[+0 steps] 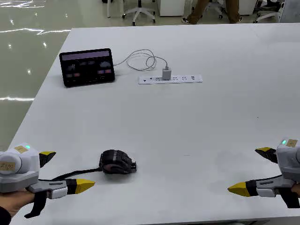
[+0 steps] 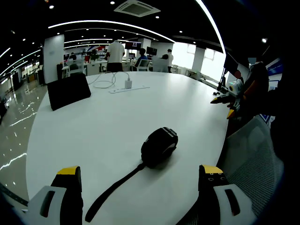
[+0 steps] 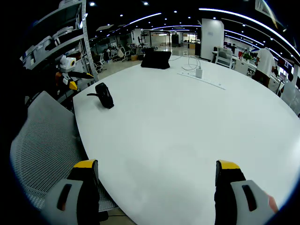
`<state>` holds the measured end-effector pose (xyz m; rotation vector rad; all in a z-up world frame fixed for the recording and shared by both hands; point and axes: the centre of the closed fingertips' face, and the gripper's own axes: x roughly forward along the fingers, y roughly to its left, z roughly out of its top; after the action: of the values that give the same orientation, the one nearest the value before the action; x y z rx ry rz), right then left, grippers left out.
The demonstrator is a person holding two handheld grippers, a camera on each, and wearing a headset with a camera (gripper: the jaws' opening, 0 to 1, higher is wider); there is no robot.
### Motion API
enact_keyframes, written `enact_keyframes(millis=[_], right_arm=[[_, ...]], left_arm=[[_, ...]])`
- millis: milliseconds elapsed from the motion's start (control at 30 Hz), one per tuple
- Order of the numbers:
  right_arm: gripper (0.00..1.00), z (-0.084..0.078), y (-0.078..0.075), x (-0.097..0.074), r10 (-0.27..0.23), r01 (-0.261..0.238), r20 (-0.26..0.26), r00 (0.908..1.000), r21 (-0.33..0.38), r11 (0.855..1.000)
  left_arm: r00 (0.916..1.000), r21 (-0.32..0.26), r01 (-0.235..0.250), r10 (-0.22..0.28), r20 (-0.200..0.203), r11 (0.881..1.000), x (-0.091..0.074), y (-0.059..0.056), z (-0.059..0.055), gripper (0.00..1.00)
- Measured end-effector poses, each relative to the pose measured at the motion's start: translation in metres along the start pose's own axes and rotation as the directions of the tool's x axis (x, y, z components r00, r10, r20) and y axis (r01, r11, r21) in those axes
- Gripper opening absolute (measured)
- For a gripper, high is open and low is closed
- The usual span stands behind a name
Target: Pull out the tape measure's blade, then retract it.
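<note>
A black tape measure (image 1: 117,162) lies on the white table near its front left, a black wrist strap trailing toward my left gripper (image 1: 66,169). That gripper is open, its yellow tips just left of the tape measure, nothing between them. From the left gripper view the tape measure (image 2: 159,146) sits ahead between the jaws, blade not drawn out. My right gripper (image 1: 256,168) is open at the front right, far from the tape measure (image 3: 104,95), and holds nothing. The left gripper (image 3: 70,72) appears in the right gripper view and the right gripper (image 2: 228,93) in the left one.
A dark tablet (image 1: 87,67) stands propped at the back left. A white power strip (image 1: 170,78) with a charger and coiled cable lies beyond mid-table. A grey mesh chair (image 3: 42,145) stands at the table's near edge.
</note>
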<state>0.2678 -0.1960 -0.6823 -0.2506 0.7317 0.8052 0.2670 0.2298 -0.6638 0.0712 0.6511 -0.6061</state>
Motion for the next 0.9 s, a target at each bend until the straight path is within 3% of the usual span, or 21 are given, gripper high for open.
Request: enact_keyframes(millis=[667,900], right_arm=[[1.0,0.001,0.001,-0.002,0.006,-0.006,0.007,1.0,0.002,1.0],[1.0,0.006,0.0,0.0,0.008,-0.008,0.014,0.9999,-0.015,1.0]], left_arm=[[0.9999,0.011,0.008,-0.008,0.007,1.0,0.001,-0.001,0.003,1.0],[0.9976,0.054,0.067,-0.068,0.014,0.996,0.005,-0.011,0.005,1.0]])
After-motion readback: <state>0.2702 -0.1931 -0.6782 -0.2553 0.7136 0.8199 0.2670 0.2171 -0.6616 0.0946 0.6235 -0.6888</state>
